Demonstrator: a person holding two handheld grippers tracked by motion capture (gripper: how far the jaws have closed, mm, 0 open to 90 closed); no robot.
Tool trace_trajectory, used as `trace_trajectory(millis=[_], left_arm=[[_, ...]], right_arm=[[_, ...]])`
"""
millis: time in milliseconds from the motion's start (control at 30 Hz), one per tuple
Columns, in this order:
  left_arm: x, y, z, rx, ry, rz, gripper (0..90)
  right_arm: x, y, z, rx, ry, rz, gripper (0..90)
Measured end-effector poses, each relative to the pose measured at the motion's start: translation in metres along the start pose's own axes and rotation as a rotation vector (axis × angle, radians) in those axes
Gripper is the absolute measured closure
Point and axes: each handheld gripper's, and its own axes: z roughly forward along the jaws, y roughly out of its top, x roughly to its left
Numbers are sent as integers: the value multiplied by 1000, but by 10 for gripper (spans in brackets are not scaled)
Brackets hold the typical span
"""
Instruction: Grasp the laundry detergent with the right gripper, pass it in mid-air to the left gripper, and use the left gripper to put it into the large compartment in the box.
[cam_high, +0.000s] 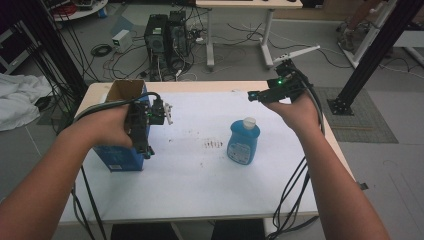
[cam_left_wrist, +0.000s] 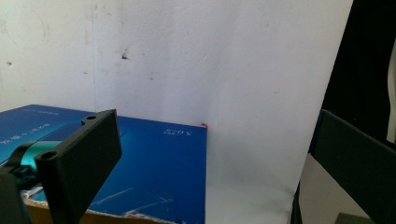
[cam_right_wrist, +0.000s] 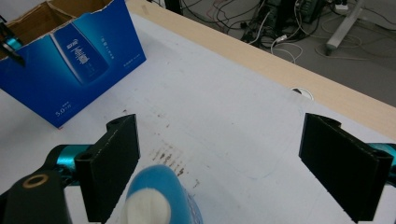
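A blue plastic bottle with a white cap (cam_high: 243, 140) stands upright on the white-covered table (cam_high: 200, 175), a little right of the middle, well in from every edge. An open-topped blue cardboard box with a brown inside and a printed bottle picture on its side (cam_high: 123, 130) stands near the table's left edge, toward the far-left corner, well apart from the bottle.

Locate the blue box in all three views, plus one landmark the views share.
High view: blue box at left on the table, partly behind the left gripper.
Left gripper view: box face at lower left, behind the left jaw.
Right gripper view: box at upper left, open top showing.
Shared landmark: the white sheet under the box, also in and.
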Motion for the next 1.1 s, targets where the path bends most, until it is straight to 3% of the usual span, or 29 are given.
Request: trace_trajectory(millis=[133, 367, 467, 500, 600, 767, 1100], left_arm=[[-1, 3, 1, 6, 0, 6, 17], [-3, 5, 1, 8, 1, 11, 17], [-4, 4, 1, 8, 3, 10, 17], [-4, 4, 1, 9, 3, 9, 17], [-4, 2, 1, 14, 2, 6, 17], [-5, 3, 2, 15, 0, 5, 17], [-7, 7, 4, 17, -1, 14, 17]], right_arm=[[-6, -14, -10, -15, 7, 7, 116], [-10, -44, -27, -34, 22, -31, 116], [-10, -48, -28, -26, 22, -39, 116], [-11, -61, -31, -14, 22, -49, 116], [-12, -76, -35, -20, 37, -51, 116], [-13, -97, -34, -10, 52, -48, 116], [-10, -124, -18, 26, 81, -57, 116]])
